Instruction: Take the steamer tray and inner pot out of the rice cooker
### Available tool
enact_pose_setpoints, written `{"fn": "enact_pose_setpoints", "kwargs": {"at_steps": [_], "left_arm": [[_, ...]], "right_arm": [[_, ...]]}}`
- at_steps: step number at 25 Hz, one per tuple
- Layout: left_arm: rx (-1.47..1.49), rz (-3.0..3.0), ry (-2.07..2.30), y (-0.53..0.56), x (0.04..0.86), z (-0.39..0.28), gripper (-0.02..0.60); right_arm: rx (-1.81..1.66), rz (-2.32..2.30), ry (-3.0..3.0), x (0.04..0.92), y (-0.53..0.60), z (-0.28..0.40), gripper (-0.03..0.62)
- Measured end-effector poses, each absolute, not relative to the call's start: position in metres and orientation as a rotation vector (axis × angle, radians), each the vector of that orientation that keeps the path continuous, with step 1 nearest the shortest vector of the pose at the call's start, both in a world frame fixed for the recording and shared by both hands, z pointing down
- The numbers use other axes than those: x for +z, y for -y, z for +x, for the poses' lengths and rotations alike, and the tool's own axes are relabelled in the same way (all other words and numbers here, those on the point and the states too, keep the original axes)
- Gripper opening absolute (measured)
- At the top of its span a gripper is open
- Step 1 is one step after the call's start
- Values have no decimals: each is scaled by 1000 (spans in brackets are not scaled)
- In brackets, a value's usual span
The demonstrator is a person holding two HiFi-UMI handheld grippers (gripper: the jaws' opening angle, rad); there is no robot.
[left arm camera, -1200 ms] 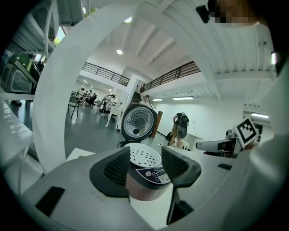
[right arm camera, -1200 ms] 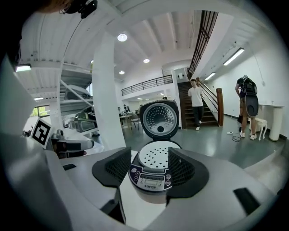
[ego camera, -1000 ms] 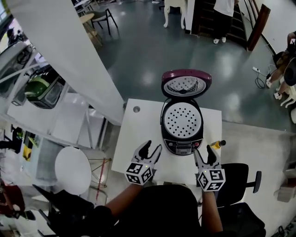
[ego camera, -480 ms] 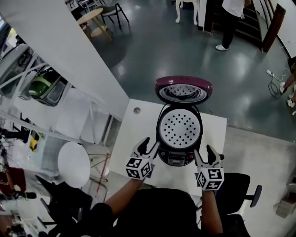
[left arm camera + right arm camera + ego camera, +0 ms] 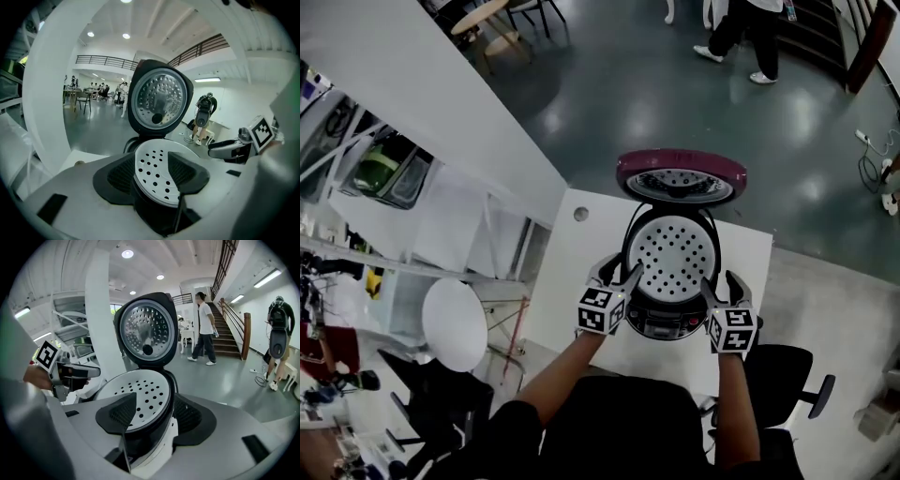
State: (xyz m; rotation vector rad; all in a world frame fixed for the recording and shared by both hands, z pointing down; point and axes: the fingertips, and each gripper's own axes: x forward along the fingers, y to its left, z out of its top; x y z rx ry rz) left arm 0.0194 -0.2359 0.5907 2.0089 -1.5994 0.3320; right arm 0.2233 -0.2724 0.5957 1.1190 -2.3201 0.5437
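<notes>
White steamer tray [image 5: 673,255] rim sits inside spread left tongs [image 5: 617,273] and spread right tongs [image 5: 719,282], unclamped.

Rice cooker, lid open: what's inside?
A white perforated steamer tray fills the rice cooker opening. Whatever lies beneath it, inner pot included, is covered and out of sight.

The left gripper [image 5: 619,273] has its jaws wide apart, and the rim of the holed tray [image 5: 675,255] fills that gap. The right gripper [image 5: 719,281] has its jaws apart too, around the cooker [image 5: 661,323] wall. Ahead of both, the raised lid [image 5: 681,178] blocks the way. Above the tray is open room. The worktop [image 5: 581,253] left of the left jaws has room.
</notes>
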Motion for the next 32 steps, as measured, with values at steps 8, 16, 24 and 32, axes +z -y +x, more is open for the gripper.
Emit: {"fn": "enact_pose_setpoints", "kwargs": {"at_steps": [8,16,24,32], "left_arm": [[473,2030,1549,258,620,15,198],[617,2071,1545,269,633,12,198],[676,2126,1537,277,639,15,196],[805,2132,1550,279,652,14,156]], "right_arm": [[490,1119,2251,615,297,212,223],[383,1014,2152,635,310,197,222],[388,1008,2125,649,323,200,222],[254,1006,2052,662,328,205,175]]}}
